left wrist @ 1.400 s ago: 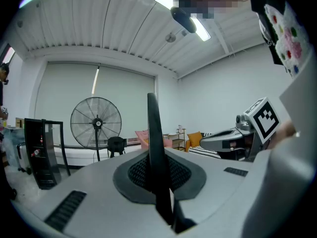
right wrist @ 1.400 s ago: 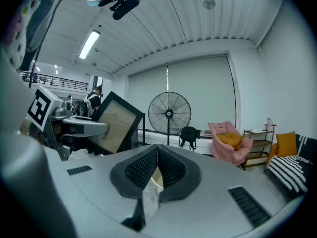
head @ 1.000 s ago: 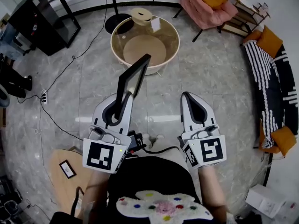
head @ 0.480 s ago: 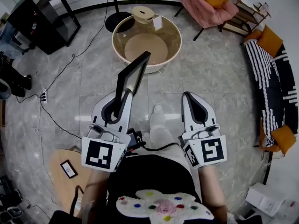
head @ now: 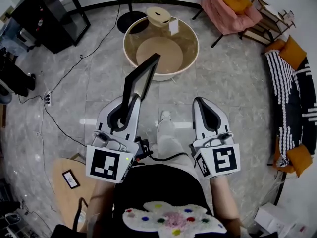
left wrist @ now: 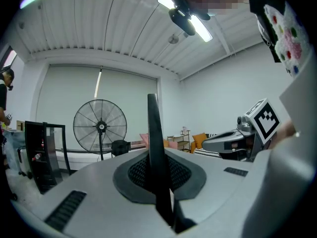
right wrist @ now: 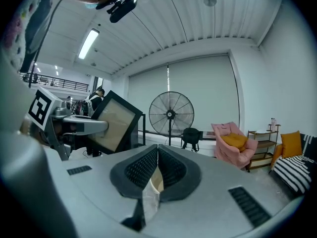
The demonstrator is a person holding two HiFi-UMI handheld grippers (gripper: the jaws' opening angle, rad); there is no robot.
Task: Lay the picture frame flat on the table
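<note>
The black picture frame (head: 140,81) stands upright on edge, held by its lower corner in my left gripper (head: 130,103), which is shut on it. In the left gripper view the frame (left wrist: 154,148) shows edge-on as a dark bar between the pads. My right gripper (head: 198,102) is level beside it, shut with nothing in it; its pads (right wrist: 143,167) meet. From the right gripper view the frame (right wrist: 115,122) shows its beige face at the left. The round glass-topped table (head: 130,58) lies ahead, beyond the frame.
A beige lid-like object (head: 161,15) and a white card (head: 174,27) rest at the table's far side. A fan's stand (head: 130,19), a black cabinet (head: 44,14), a pink chair (head: 230,6), a striped sofa (head: 292,93) and floor cables (head: 64,83) surround it.
The round table has drawn a little nearer and shifted right in the head view. Both grippers keep their pose, the left one still holding the frame.
</note>
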